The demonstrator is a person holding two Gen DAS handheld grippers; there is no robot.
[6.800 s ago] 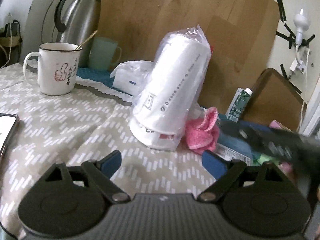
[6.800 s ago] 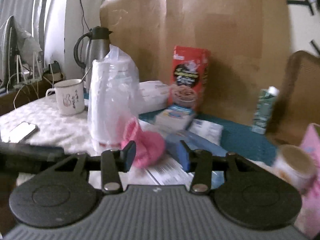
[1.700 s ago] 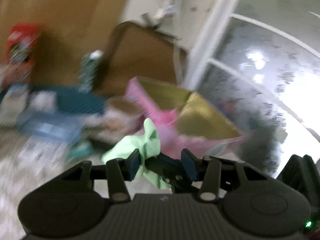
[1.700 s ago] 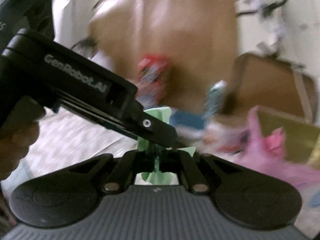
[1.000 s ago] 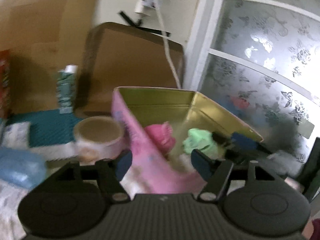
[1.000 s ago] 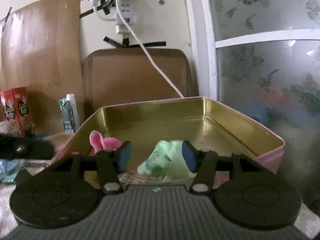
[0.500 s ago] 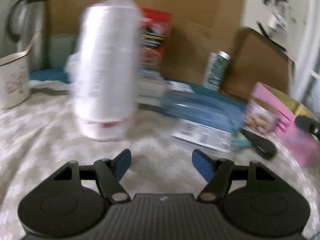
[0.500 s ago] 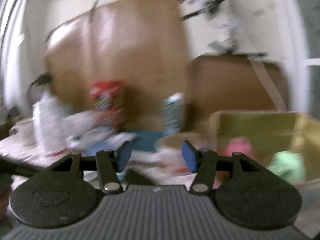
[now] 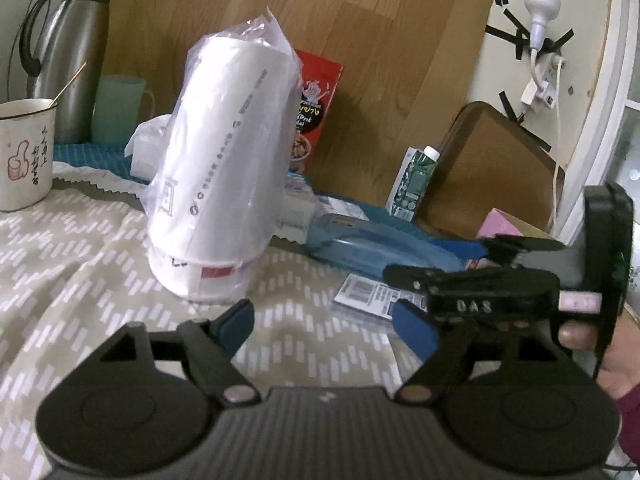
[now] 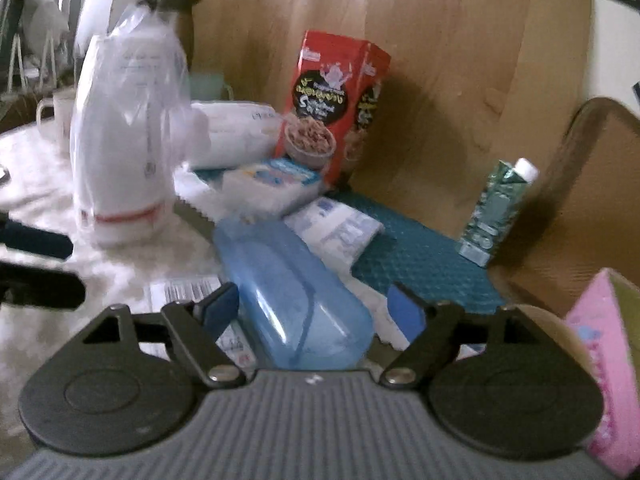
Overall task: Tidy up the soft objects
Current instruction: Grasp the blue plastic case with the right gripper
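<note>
My left gripper (image 9: 326, 326) is open and empty above the patterned tablecloth (image 9: 80, 264). My right gripper (image 10: 310, 310) is open and empty; it also shows from the side at the right of the left wrist view (image 9: 472, 280). The pink tin box (image 10: 600, 360) stands at the right edge, and only a corner of it (image 9: 500, 224) shows in the left wrist view. Its inside is hidden. No soft cloth shows in either view.
A bagged stack of white cups (image 9: 224, 172) stands ahead. A blue plastic case (image 10: 292, 296) lies before the right gripper. A red cereal box (image 10: 332, 104), a green carton (image 10: 492, 212), a mug (image 9: 24, 152), a steel flask (image 9: 68, 60) and a tape roll (image 10: 548, 332) stand around.
Both grippers have swung left, away from the pink tin, and now face the table. The green and pink cloths seen in the tin one second ago are out of view.
</note>
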